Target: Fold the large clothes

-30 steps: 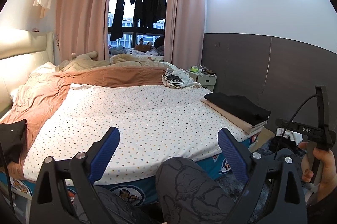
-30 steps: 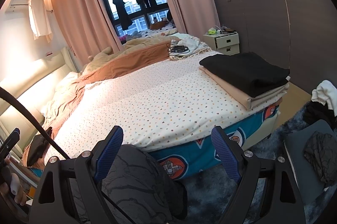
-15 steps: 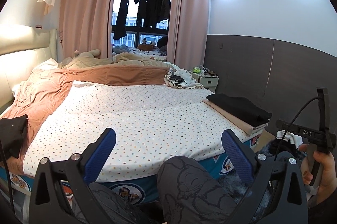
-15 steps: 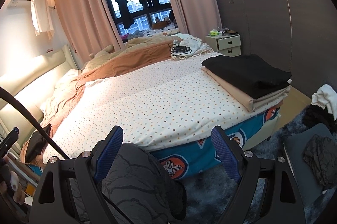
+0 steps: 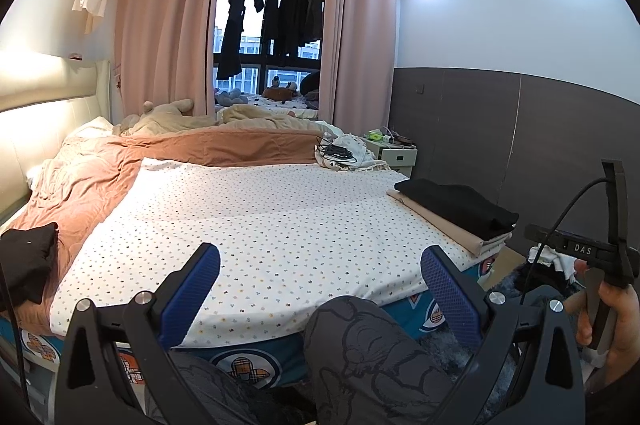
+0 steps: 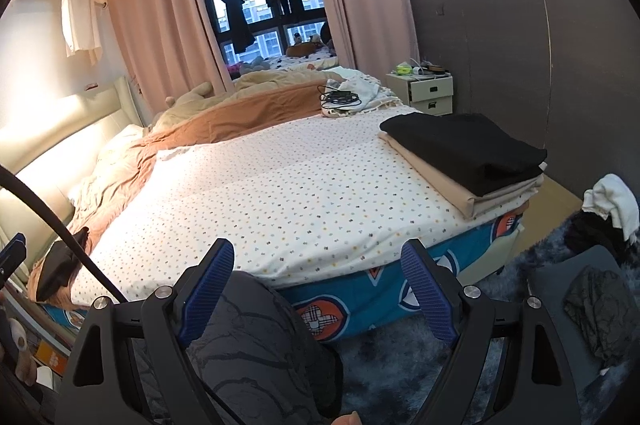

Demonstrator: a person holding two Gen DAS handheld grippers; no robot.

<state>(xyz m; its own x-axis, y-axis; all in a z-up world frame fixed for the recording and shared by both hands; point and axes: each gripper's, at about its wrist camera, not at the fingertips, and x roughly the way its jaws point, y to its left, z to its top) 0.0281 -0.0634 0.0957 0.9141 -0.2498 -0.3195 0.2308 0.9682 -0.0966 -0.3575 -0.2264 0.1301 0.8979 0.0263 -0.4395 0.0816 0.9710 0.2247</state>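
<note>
A stack of folded clothes, a black garment (image 5: 456, 205) on a beige one (image 5: 444, 229), lies at the bed's right front corner; it also shows in the right wrist view (image 6: 464, 149). A crumpled black garment (image 5: 26, 261) lies at the bed's left edge, also in the right wrist view (image 6: 60, 265). More clothes lie in a pile on the floor at the right (image 6: 600, 221). My left gripper (image 5: 320, 273) is open and empty, off the bed's near edge above my knee. My right gripper (image 6: 318, 271) is open and empty, also short of the bed.
The bed (image 5: 260, 217) has a dotted white sheet and an orange duvet (image 5: 160, 153) pushed to the far side. A white cloth with cables (image 6: 348, 97) lies at the far right corner. A nightstand (image 6: 428, 93) stands by the dark wall. A dark chair seat (image 6: 580, 289) stands at right.
Both grippers have tilted slightly; the left view has risen a little and its fingers sit a bit wider apart. Nothing on the bed has moved.
</note>
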